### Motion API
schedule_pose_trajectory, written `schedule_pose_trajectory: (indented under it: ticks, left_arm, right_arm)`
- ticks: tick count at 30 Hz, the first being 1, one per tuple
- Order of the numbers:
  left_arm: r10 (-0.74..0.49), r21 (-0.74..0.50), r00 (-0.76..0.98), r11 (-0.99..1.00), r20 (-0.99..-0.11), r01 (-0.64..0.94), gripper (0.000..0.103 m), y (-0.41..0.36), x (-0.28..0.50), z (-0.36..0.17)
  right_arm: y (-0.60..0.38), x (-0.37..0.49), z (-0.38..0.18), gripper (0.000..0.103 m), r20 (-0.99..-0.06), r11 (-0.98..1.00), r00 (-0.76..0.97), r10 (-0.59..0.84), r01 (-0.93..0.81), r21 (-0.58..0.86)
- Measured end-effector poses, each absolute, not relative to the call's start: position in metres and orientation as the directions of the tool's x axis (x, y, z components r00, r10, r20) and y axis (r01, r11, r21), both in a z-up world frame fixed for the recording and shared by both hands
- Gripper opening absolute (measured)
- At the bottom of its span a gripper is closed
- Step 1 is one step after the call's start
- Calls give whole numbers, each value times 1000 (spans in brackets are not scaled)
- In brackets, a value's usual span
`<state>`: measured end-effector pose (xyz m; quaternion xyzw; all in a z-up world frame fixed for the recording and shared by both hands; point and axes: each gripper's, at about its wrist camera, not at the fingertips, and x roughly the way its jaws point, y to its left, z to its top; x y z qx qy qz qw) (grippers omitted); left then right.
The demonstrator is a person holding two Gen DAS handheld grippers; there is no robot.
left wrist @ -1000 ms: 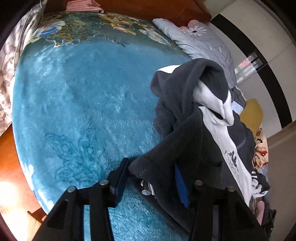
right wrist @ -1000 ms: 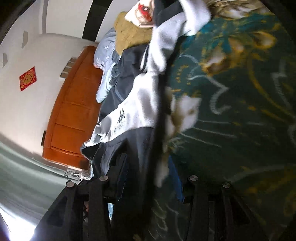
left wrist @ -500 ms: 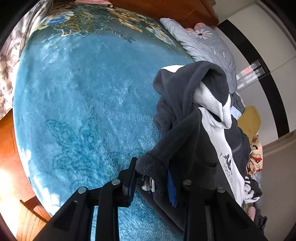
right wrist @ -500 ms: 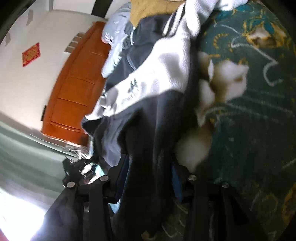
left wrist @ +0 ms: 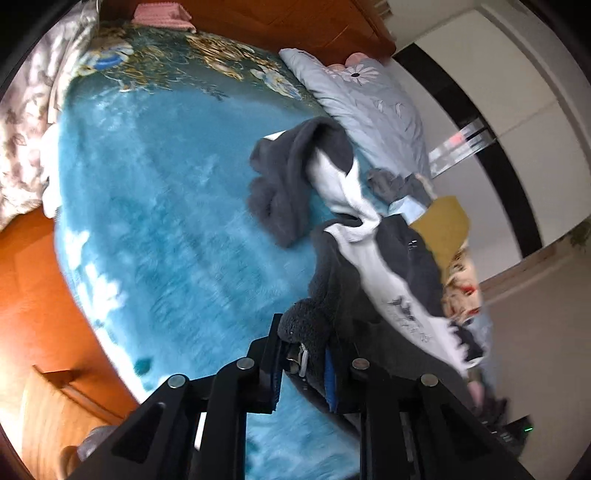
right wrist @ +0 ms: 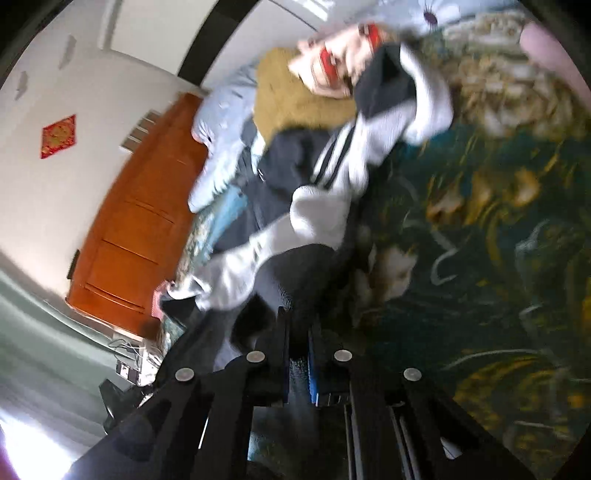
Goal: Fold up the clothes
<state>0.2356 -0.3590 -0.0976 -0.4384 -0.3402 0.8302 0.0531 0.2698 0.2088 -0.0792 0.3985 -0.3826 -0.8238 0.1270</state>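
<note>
A dark grey and white fleece jacket (left wrist: pixel 373 266) lies bunched on the blue plush blanket (left wrist: pixel 166 221), one sleeve twisted toward the pillow. My left gripper (left wrist: pixel 303 360) is shut on the jacket's fuzzy hem, a metal zipper pull showing between the pads. In the right wrist view the same jacket (right wrist: pixel 306 221) hangs stretched upward, white panel and striped cuff above. My right gripper (right wrist: pixel 297 363) is shut on its dark fabric edge.
A pale blue pillow (left wrist: pixel 369 107) lies by the wooden headboard (left wrist: pixel 295 22). A mustard garment (left wrist: pixel 443 225) and a cartoon-print cloth (left wrist: pixel 461 273) sit beside the jacket. The bed's edge drops to an orange wooden floor (left wrist: pixel 29 295) on the left. The dark floral blanket (right wrist: pixel 480 258) fills the right view.
Both grippers closed on the jacket and pulled it back toward me. The garment has stretched out, its hood and sleeve dragged farther from the left gripper.
</note>
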Motion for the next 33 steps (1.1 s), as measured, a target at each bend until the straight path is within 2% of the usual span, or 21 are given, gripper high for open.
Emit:
schedule_pose_trajectory:
  ticks: [5,9,10,11,13,15,18,19,20,22,23,27,29,31,33]
  left_arm:
    - [388,-611,-550,-729,-740,308,19,-365,237,-134]
    - [385,-599,-539,-741,-749,304,20,-364,234,-136]
    - [383,-594,-541,-751,-748,290,23,-363,233,-132]
    - [382,-591,-544,-757,-747,279,24,-362,232,-127]
    - [384,-588,-546,-764,-744,264,26,-360,232,-120]
    - [379,-580,-545,-773,-748,259,32,-358,231,-112]
    - [299,-526,-549,-789,-780,318,35,-362,230,-100]
    - [273,-513,-554,-789,-786,339,39,-361,229,-94]
    - [249,-501,-559,-788,-791,358,39,-358,227,-87]
    - [200,-478,-567,-784,-799,396,40,-352,223,-73]
    - [176,-466,-571,-781,-802,415,40,-349,221,-66]
    - [240,-477,-600,-835,-763,272,47,-277,206,-21]
    - [286,-476,-598,-860,-749,186,51,-230,200,-3]
    - [347,-492,-586,-864,-732,103,58,-179,196,8]
    - [415,-520,-554,-853,-722,39,59,-134,191,12]
  right_arm:
    - [215,282,-119,8,-638,-691,-576,-511,-165,703]
    - [214,284,-145,8,-647,-665,-556,-522,-210,717]
    - [214,283,-145,9,-644,-663,-553,-529,-203,720]
    - [215,283,-143,12,-644,-670,-551,-531,-194,717]
    - [218,283,-131,13,-649,-698,-555,-520,-162,698]
    - [224,281,-115,13,-669,-752,-579,-466,-139,644]
    - [240,278,-92,15,-705,-833,-615,-354,-136,537]
    - [247,277,-86,18,-709,-847,-622,-331,-136,515]
    - [254,275,-81,24,-713,-858,-629,-310,-137,494]
    - [265,271,-72,31,-717,-875,-638,-280,-139,465]
    - [273,268,-67,32,-716,-880,-643,-272,-135,456]
    - [271,233,-52,36,-718,-899,-649,-250,-121,421]
    - [263,214,-47,45,-730,-916,-643,-232,-109,386]
    - [256,196,-43,48,-742,-934,-637,-209,-96,345]
    - [251,180,-37,57,-756,-953,-630,-176,-83,291]
